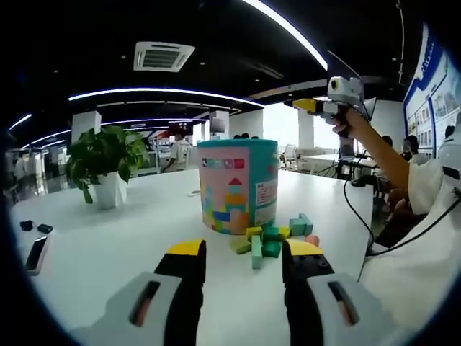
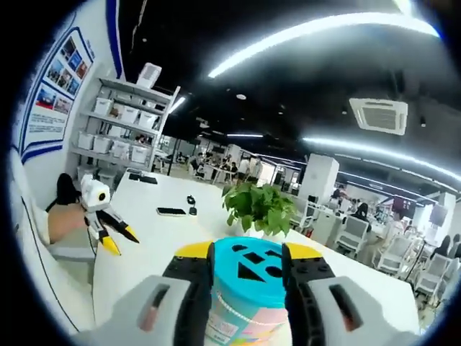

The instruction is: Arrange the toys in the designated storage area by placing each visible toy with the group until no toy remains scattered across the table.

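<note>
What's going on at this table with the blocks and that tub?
A person works a gripper in each hand at a white table. The left gripper hangs open just short of a small pile of coloured blocks lying beside a teal toy tub. The right gripper has its jaws either side of the tub's lid; whether they grip it is unclear.

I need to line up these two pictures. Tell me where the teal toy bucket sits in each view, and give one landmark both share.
Left gripper view: the teal toy bucket stands upright at centre, beyond the jaws, with loose blocks at its base.
Right gripper view: the bucket is at bottom centre, seen from above, its shape-cutout lid between the jaws.
Shared landmark: the potted plant on the white table.
</note>
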Demonstrator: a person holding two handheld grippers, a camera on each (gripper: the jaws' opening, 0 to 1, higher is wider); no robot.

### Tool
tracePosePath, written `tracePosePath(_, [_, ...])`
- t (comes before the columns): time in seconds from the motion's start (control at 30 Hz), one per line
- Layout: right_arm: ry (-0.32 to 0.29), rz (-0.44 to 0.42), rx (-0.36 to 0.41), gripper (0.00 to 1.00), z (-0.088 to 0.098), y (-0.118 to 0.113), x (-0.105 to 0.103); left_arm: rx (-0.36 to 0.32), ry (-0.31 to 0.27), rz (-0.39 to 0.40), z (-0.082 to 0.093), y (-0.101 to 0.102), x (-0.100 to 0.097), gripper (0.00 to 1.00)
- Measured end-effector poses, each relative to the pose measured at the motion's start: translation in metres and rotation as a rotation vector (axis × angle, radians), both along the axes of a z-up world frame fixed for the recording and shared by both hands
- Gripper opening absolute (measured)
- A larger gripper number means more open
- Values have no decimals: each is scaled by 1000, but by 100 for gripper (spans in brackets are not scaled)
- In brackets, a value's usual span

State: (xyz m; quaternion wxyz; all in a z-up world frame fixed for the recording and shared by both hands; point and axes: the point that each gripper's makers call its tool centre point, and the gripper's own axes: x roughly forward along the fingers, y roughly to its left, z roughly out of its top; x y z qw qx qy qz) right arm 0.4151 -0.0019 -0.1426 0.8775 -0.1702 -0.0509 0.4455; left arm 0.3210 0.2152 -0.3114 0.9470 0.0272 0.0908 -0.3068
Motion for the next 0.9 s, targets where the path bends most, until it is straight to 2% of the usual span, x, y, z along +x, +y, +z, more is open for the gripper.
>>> tracePosePath(0.3, [5,82,10,33,-16,-8,-37,26,-3,-20,0,-8,-1,43])
tracePosePath(0.4, [12,93,-3,29,-24,-11,-41,30,2,-18,-2,-8,0,43])
tracePosePath(0.5, [0,110,-46,29,-35,-12,-42,30,3,-15,-3,-8,1,43])
tracePosePath(0.57, [28,129,-47,29,-41,-12,-44,29,5,-17,-4,-8,2,43])
tracePosePath(0.9, [45,261,-192,25,-78,-4,-72,27,-1,-21,-3,-7,1,43])
